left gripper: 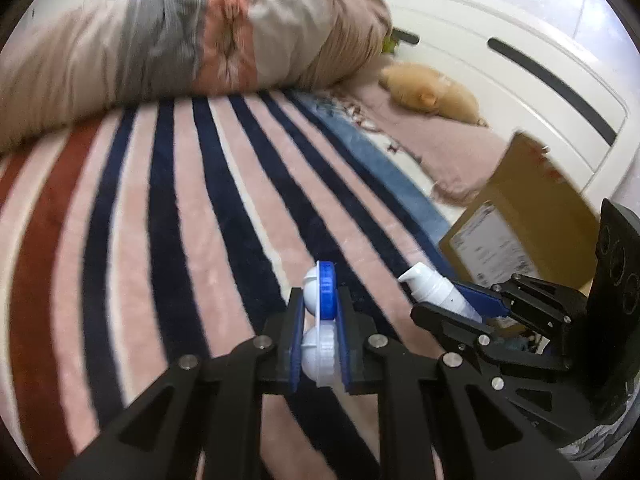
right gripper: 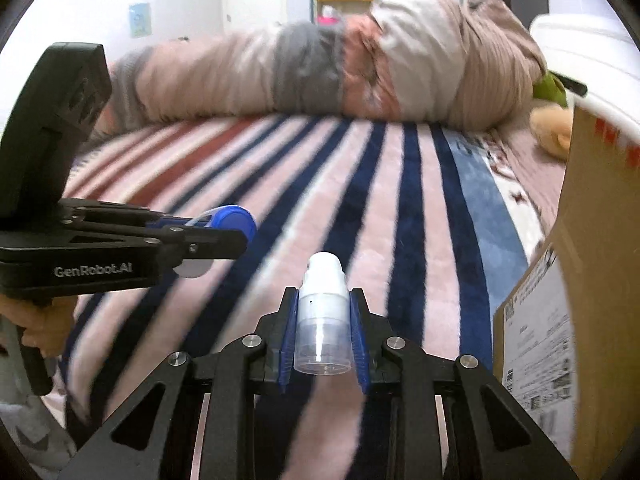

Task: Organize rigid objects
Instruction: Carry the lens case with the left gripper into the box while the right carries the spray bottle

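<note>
My left gripper is shut on a small blue and white lens case, held on edge above the striped blanket. The same case shows in the right wrist view, sticking out of the left gripper at the left. My right gripper is shut on a white pump bottle with a clear base, its nozzle pointing away from me. In the left wrist view that bottle sits in the right gripper at the lower right. Both held things hang over the bed.
A brown cardboard box with a shipping label stands at the right, also seen as the cardboard box close to my right gripper. A rolled quilt lies across the far side. A tan plush toy rests by the white headboard. A hand holds the left gripper's handle.
</note>
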Demonstrator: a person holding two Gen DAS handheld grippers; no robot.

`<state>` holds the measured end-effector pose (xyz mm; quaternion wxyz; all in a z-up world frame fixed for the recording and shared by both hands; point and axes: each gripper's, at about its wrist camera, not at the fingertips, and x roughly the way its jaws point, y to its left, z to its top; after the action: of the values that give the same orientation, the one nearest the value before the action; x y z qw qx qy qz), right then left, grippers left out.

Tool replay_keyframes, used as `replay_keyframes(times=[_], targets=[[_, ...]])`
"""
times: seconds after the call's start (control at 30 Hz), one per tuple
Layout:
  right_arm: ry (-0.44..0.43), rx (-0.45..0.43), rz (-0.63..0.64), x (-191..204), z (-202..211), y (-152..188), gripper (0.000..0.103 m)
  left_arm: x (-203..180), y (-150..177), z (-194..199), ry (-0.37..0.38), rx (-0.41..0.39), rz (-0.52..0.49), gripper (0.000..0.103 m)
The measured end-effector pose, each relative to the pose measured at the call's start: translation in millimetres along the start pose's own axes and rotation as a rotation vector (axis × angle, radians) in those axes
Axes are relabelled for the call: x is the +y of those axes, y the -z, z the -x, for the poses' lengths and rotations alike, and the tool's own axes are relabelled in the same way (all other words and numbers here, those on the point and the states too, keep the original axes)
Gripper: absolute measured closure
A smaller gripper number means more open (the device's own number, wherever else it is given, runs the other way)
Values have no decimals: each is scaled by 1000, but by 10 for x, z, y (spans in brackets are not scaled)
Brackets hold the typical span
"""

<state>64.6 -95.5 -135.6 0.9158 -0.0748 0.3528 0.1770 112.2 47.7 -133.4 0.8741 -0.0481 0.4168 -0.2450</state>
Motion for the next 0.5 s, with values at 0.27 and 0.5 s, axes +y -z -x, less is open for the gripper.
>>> replay_keyframes(times=[0.27,0.5], targets=[[-35,-146,27,131,725,-275,83,-382,-108,798,-17,-145,-44,91],[6,-241,-7,-231,1314,-308,83,-982,-294,1044,24,-209,-141,91]])
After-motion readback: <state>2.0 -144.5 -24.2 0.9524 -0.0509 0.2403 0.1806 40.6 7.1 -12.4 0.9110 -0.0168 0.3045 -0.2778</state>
